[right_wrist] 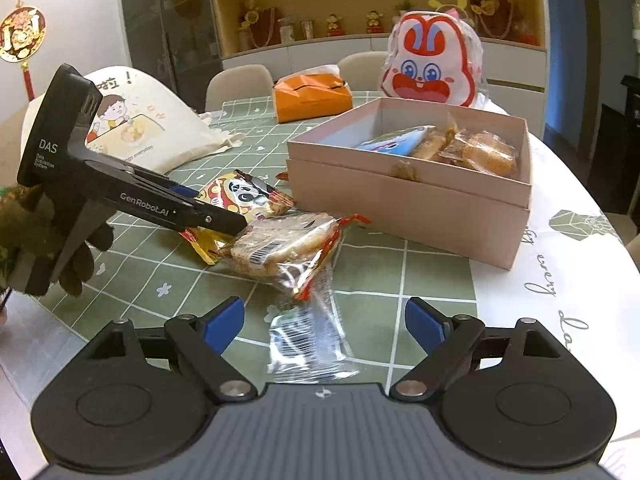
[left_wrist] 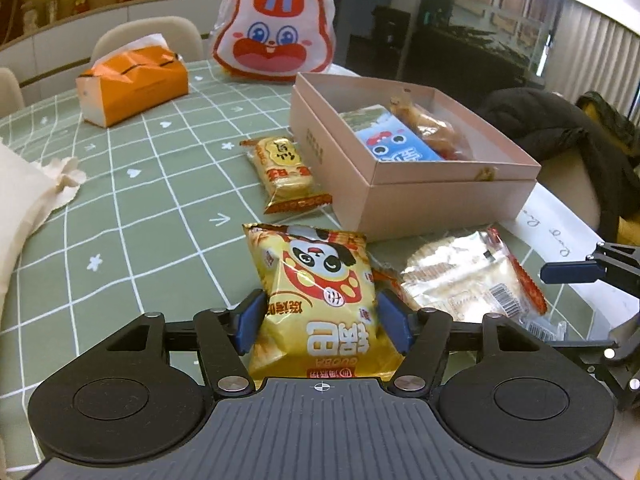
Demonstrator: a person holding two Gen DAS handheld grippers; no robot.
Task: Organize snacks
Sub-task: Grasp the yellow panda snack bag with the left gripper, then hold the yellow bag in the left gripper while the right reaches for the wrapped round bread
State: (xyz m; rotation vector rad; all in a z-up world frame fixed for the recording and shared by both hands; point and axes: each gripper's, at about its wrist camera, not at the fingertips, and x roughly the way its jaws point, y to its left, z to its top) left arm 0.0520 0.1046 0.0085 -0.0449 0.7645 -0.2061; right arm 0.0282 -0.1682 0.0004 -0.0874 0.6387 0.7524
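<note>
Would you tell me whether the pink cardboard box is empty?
Not empty: the lidless pink cardboard box holds a blue packet and wrapped pastries.

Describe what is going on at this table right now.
Handheld grippers are sorting snacks beside a pink box that already holds several. The left gripper straddles a gold panda snack bag; whether its pads press it is unclear. The right gripper is open above a clear-wrapped packet. A rice cracker packet lies nearby.

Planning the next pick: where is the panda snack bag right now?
In the left wrist view, the panda snack bag lies on the green tablecloth between the left gripper jaws, before the pink box.
</note>
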